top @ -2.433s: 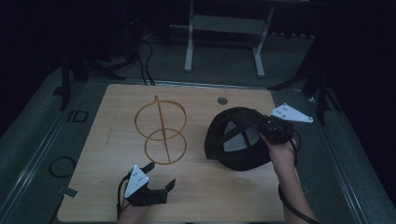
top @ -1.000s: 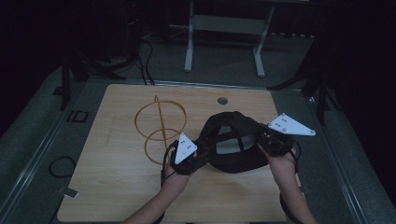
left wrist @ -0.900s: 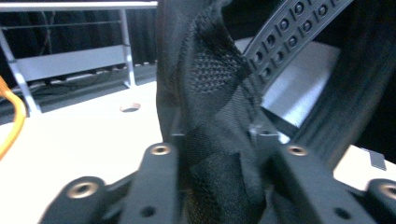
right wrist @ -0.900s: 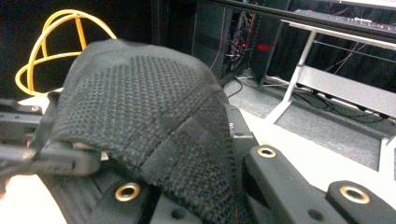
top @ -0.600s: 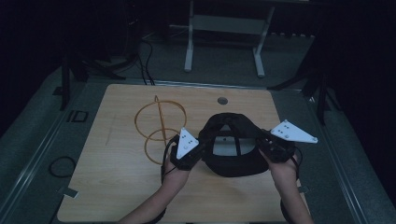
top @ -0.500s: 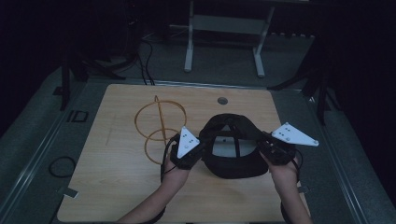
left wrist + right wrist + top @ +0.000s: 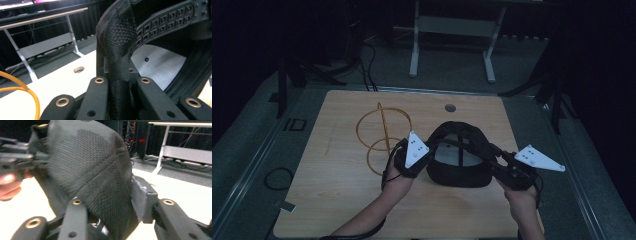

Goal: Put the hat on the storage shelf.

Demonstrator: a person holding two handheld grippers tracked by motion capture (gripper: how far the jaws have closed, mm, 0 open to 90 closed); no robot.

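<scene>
Light wood table (image 7: 337,200) w/ round hole (image 7: 450,108) near far edge; orange wire hoops (image 7: 381,135) standing on left-centre, black cap (image 7: 460,165) beside.

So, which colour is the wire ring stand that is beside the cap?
The wire ring stand is orange-yellow, clearest in the high view.

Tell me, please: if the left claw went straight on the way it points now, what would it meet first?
The left claw is already shut on the black cap, so it would only push further into the cap's fabric edge.
</scene>
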